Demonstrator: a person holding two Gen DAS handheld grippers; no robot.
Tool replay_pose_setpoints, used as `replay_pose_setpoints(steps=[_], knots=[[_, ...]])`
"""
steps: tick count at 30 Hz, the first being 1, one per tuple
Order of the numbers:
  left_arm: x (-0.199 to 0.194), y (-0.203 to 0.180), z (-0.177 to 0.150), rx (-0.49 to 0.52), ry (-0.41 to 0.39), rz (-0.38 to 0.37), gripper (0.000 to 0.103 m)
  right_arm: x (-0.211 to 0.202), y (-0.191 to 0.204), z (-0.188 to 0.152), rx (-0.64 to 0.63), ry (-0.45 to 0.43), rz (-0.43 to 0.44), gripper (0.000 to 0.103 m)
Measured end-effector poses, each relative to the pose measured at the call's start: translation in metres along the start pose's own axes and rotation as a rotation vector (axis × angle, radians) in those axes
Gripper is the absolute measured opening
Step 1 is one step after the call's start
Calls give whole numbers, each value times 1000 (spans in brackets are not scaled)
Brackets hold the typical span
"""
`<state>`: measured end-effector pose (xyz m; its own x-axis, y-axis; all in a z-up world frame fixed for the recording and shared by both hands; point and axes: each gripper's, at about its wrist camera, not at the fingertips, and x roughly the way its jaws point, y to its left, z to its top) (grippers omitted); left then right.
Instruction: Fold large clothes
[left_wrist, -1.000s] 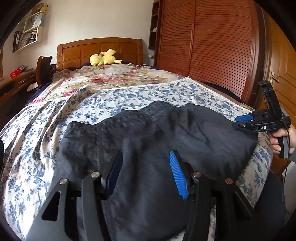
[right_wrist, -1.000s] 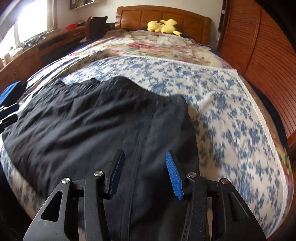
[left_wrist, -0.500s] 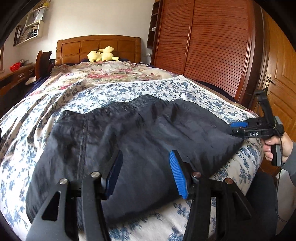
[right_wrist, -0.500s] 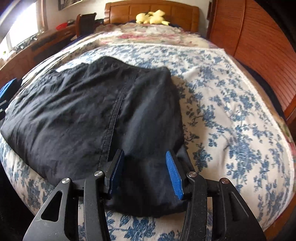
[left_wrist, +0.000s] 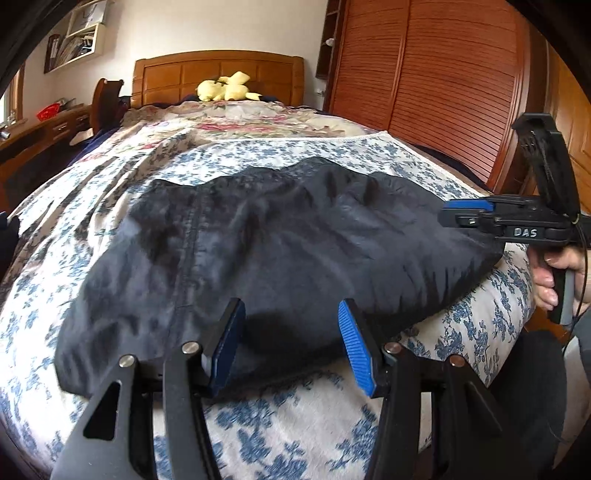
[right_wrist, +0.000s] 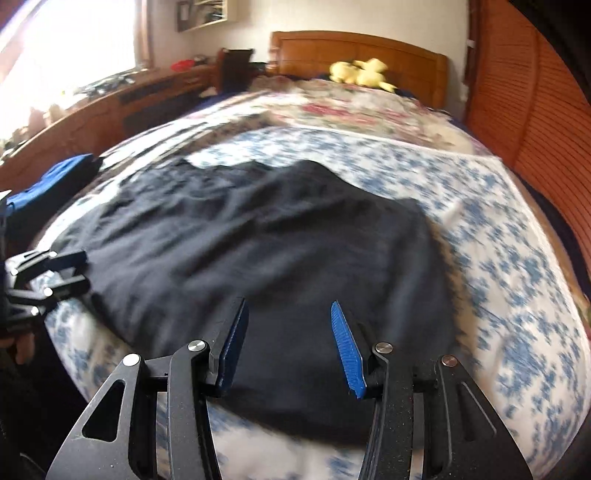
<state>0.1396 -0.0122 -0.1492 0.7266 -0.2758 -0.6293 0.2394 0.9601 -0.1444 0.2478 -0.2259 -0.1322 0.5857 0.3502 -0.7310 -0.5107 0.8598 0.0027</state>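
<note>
A black garment (left_wrist: 295, 240) lies folded and flat across the foot of the bed, on a blue-flowered sheet (left_wrist: 258, 155). My left gripper (left_wrist: 291, 343) hovers just over its near edge, open, with nothing between the pads. A hand holds my right gripper (left_wrist: 454, 216) at the garment's right end, seen side-on. In the right wrist view the same garment (right_wrist: 277, 240) spreads out ahead of my right gripper (right_wrist: 288, 343), which is open and empty above the near hem. The left gripper (right_wrist: 48, 280) shows at the left edge, beside the cloth.
A yellow plush toy (left_wrist: 225, 90) sits by the wooden headboard (left_wrist: 177, 74). A slatted wooden wardrobe (left_wrist: 443, 74) runs along the bed's right side. A desk (right_wrist: 110, 107) stands under the window on the left. A blue item (right_wrist: 55, 177) lies at the bed's left edge.
Both views have drawn back toward the foot of the bed, so the garment's near edge and the sheet below it now show. The right view has swung and blurred.
</note>
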Motion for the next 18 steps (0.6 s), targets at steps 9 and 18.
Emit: replay_pose_setpoints(steps=[9,18], knots=[[-21,22,-6,-31,11,76,52,47,56,8,-98,38,109,47],[-44,58,-15,-104,1,166,52,59,52,-9,-106,42,139,47]])
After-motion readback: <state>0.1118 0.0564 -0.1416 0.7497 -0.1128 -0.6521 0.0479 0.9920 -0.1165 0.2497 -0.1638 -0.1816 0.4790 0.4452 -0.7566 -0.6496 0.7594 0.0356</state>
